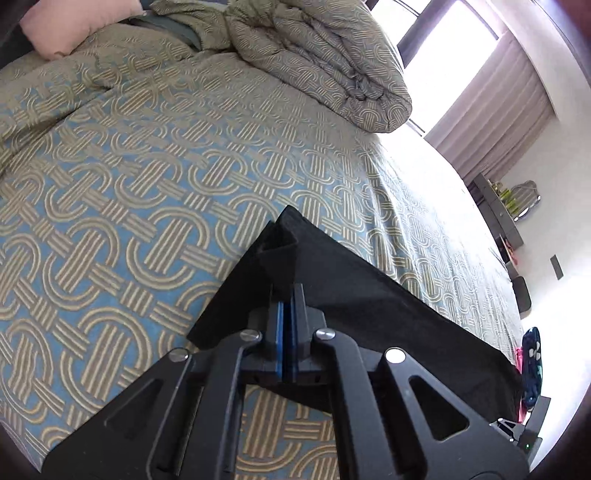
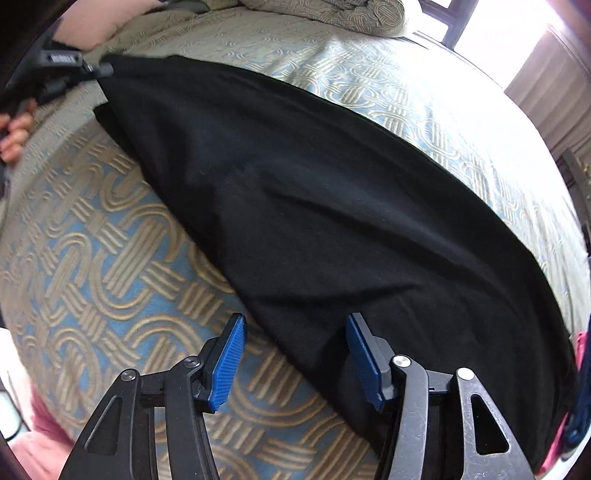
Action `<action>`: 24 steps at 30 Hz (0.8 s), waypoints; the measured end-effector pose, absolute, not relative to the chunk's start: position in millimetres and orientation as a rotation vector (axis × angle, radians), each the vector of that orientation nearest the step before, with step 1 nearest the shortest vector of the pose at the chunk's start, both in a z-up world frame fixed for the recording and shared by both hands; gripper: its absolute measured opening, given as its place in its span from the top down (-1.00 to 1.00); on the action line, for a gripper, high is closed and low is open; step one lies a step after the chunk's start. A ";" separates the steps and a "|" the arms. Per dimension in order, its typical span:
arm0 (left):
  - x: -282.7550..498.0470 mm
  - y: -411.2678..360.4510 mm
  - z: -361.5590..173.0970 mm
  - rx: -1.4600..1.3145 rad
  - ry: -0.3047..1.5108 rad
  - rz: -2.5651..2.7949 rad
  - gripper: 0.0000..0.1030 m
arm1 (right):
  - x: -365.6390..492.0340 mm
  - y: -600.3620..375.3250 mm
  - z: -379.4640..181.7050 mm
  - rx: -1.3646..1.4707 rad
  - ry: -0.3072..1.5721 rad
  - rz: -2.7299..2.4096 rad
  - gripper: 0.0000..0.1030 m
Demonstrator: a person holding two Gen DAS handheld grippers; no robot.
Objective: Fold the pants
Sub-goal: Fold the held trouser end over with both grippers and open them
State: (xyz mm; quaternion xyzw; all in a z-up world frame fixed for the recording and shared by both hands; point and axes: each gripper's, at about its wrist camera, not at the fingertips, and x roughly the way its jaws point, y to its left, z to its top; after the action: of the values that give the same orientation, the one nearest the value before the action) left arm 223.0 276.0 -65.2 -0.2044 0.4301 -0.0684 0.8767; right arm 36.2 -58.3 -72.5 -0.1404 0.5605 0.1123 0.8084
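Black soft-fabric pants (image 2: 332,221) are lying spread diagonally across the bed w/ blue-and-tan interlocking-loop patterned bedspread (image 1: 129,221).

Left gripper (image 1: 287,295): blue-padded jaws are sitting closed tight, pinching a corner of the pants; cloth is bunching into a small raised fold just ahead of the tips. In right wrist view the same gripper (image 2: 105,69) is showing at upper left, clamping the far end of the garment, w/ the person's fingers (image 2: 14,136) wrapping its handle. Fabric near that end is lifting slightly off the bedspread.

Right gripper (image 2: 295,332): jaws are standing apart, ribbed blue pads (image 2: 227,365) facing each other; near edge of the pants is running between them. Left pad is over bare bedspread, right pad over the black cloth. Pads are not pressing on the fabric, so no grip here.

Bkgd: rumpled duvet of the same pattern (image 1: 325,66) is heaping at the bed's far side; pale pink pillow (image 1: 74,29) at top left; grey-lilac curtain (image 1: 498,110) is hanging by a bright window.
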 end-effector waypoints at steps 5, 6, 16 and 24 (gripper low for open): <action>239.7 274.2 -94.4 -0.345 1.010 -0.084 0.91 | 43.7 -73.5 -49.2 -0.172 1.192 0.266 0.88; 237.7 277.0 -104.7 -0.361 1.040 -0.066 0.91 | 42.5 -74.4 -48.0 -0.177 1.207 0.289 0.88; 211.3 291.8 -109.0 -0.343 1.012 -0.045 0.77 | 40.9 -100.0 -56.8 -0.118 1.321 0.340 0.83; 201.4 304.2 -86.6 -0.337 0.934 0.102 0.50 | 60.8 -134.4 -24.6 0.051 1.286 0.361 0.46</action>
State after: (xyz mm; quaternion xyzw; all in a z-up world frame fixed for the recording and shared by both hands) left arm 201.4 304.2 -86.6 -0.1617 0.4480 0.0488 0.8779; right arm 60.8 -134.4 -24.6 0.0238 0.5962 0.1672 0.7849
